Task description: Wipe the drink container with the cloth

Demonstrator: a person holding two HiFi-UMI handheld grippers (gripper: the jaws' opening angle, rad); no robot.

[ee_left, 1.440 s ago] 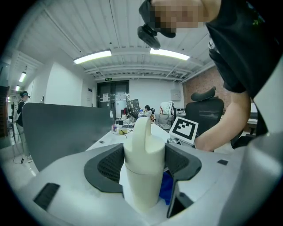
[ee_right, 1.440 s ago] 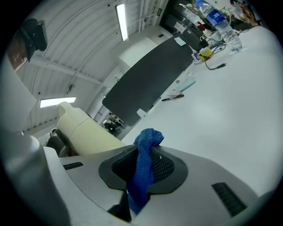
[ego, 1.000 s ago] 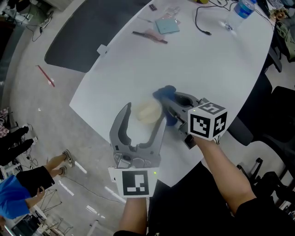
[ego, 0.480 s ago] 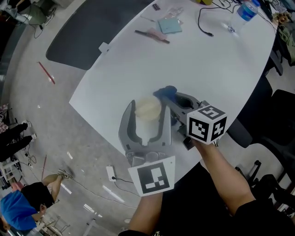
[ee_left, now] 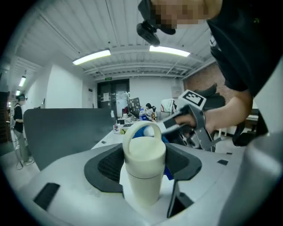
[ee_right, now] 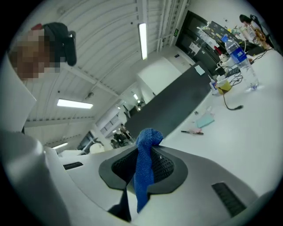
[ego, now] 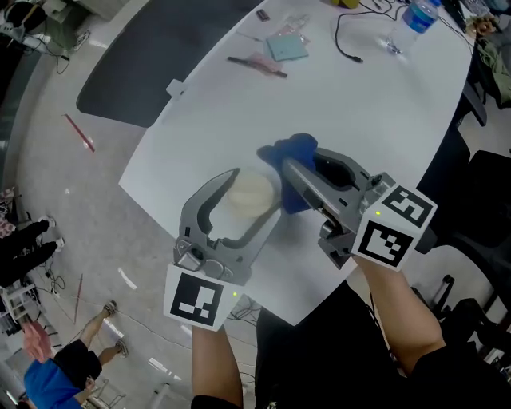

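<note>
Left tool (ego: 254, 192): clamped on the drink container (ee_left: 142, 170). A second ago the container sat just outside the open jaws; now the pads press on both of its sides.
Drink container: cream, with a loop handle on its lid. It stands upright on the near part of the desk (ego: 367, 104), held by my left tool.
Cloth (ego: 291, 152): blue and bunched. It has pushed up against the container's right, far side since half a second ago.
Right tool (ee_right: 142, 167): jaws together on the cloth, a fold pinched between the pads and the loose end hanging.
Meaning: with the container steadied and the cloth at its wall, I judge the wiping is just starting.
Count: two tools, one drink container, one cloth; one water bottle (ego: 419, 16) far right.
</note>
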